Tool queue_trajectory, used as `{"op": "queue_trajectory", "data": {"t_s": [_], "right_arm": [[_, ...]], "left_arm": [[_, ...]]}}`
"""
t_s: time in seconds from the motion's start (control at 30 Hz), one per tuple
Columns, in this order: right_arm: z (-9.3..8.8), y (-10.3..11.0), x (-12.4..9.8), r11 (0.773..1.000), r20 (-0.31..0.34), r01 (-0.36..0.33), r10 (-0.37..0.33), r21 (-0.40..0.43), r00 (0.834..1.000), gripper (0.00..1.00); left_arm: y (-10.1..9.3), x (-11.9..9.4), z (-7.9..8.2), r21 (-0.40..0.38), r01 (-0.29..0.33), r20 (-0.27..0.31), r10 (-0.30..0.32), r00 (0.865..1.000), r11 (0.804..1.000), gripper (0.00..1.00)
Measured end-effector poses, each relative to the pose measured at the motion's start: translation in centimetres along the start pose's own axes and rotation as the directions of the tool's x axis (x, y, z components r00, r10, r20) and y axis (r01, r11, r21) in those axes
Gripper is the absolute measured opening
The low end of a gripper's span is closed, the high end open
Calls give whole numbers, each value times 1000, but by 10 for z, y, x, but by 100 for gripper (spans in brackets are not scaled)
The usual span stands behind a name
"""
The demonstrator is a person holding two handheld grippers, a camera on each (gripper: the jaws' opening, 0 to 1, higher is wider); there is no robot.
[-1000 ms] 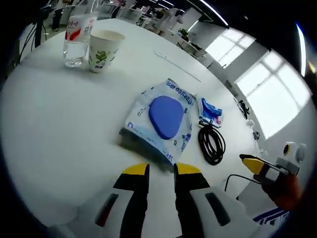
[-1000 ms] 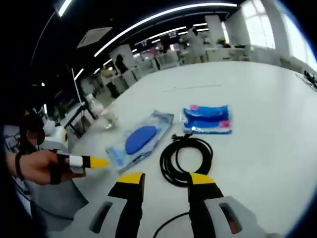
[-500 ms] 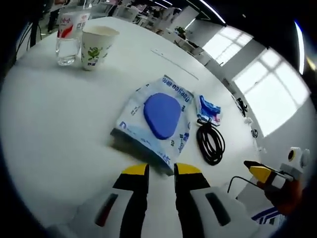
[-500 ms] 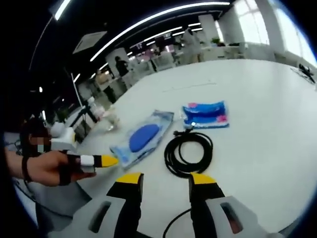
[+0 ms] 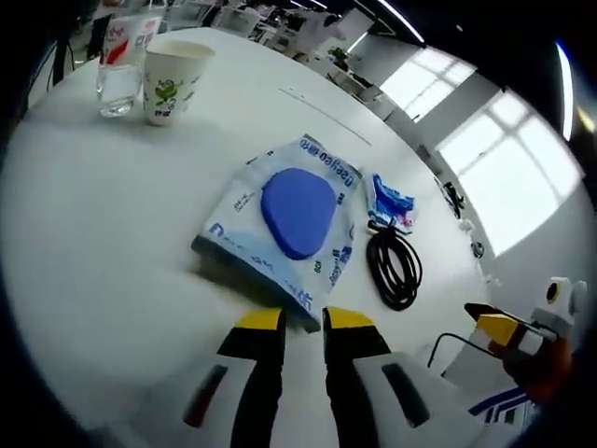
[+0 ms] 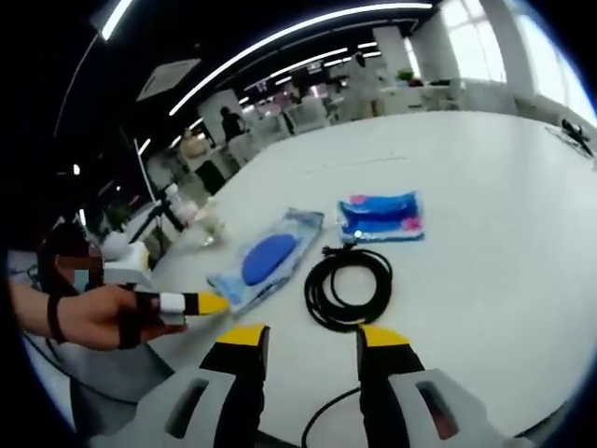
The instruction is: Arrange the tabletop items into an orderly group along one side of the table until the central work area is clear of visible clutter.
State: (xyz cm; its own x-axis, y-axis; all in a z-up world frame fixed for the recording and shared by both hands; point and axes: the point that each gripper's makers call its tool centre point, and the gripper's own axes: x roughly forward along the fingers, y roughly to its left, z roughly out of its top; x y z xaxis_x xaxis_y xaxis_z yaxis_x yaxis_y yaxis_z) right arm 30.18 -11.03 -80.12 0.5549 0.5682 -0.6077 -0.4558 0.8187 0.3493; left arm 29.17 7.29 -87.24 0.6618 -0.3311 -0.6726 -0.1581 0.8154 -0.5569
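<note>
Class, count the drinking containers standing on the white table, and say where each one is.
2: a paper cup and a clear water bottle stand side by side at the table's far edge, beyond the blue packet. None seems hidden.

You can see blue lettering printed along the edges of the wipes pack (image 5: 280, 224), a red-and-white label on the water bottle (image 5: 119, 58) and a green cartoon print on the paper cup (image 5: 166, 82), but none of it is sharp enough to read.
</note>
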Motion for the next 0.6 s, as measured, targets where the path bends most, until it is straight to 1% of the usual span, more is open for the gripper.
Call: {"op": "queue_trajectory", "data": {"t_s": [0.2, 0.3, 0.5, 0.6], "right_arm": [[-4, -3, -3, 1000, -6, 11, -11, 17, 1000, 36], [-6, -3, -3, 1000, -9, 13, -12, 20, 1000, 35], [-6, -3, 0, 1000, -14, 10, -10, 17, 1000, 35], [-7, 2, 3, 1000, -17, 6, -5, 18, 1000, 35]], "left_arm": [[2, 1, 0, -22, -2, 5, 2, 1000, 1000, 6], [3, 0, 1, -20, -2, 6, 2, 1000, 1000, 0], [6, 0, 3, -27, -4, 10, 4, 1000, 1000, 0], [7, -2, 3, -26, -5, 10, 5, 1000, 1000, 0]]}}
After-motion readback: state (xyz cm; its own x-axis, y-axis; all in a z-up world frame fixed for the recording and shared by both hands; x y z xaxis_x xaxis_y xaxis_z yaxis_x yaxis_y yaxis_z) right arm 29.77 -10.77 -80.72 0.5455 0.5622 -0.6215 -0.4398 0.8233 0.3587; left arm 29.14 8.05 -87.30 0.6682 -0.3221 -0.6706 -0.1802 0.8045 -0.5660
